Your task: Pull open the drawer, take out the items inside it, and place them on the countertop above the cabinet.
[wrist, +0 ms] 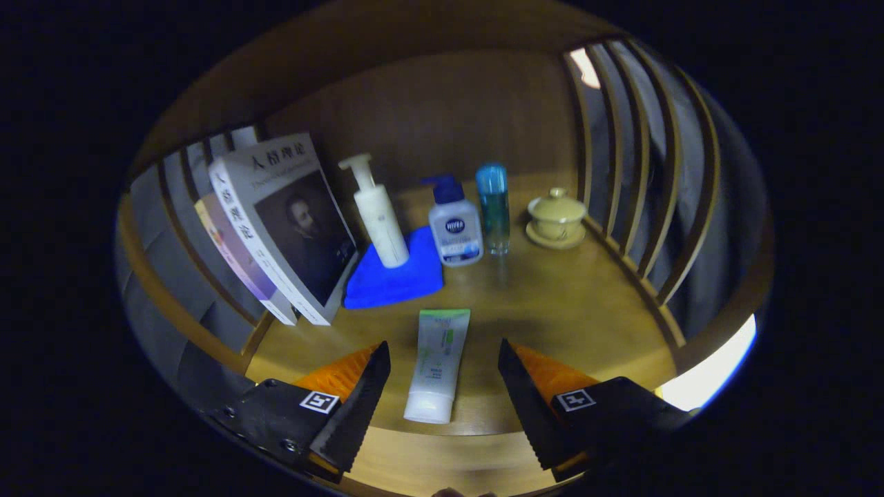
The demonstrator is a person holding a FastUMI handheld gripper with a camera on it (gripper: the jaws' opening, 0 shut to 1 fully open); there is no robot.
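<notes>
- The black-and-orange two-finger gripper [442,393] hung spread wide, fingers clear of the white squeeze tube with green end [438,364] lying flat between them on the wooden countertop [573,310].
- Beyond, the white pump bottle with dark blue cap [454,226] read "NIVEA", its base on a blue folded cloth [394,276].
- The lidded tan ceramic cup on its saucer [556,217] stood shut.

A tube [436,362] lies on the tabletop [587,324] between my gripper's [442,393] spread fingers. Beyond it a pump bottle [376,214] stands on a cloth [394,273]; books [276,228] lean left, two bottles [454,224] and a lidded cup [556,215] stand right.
</notes>
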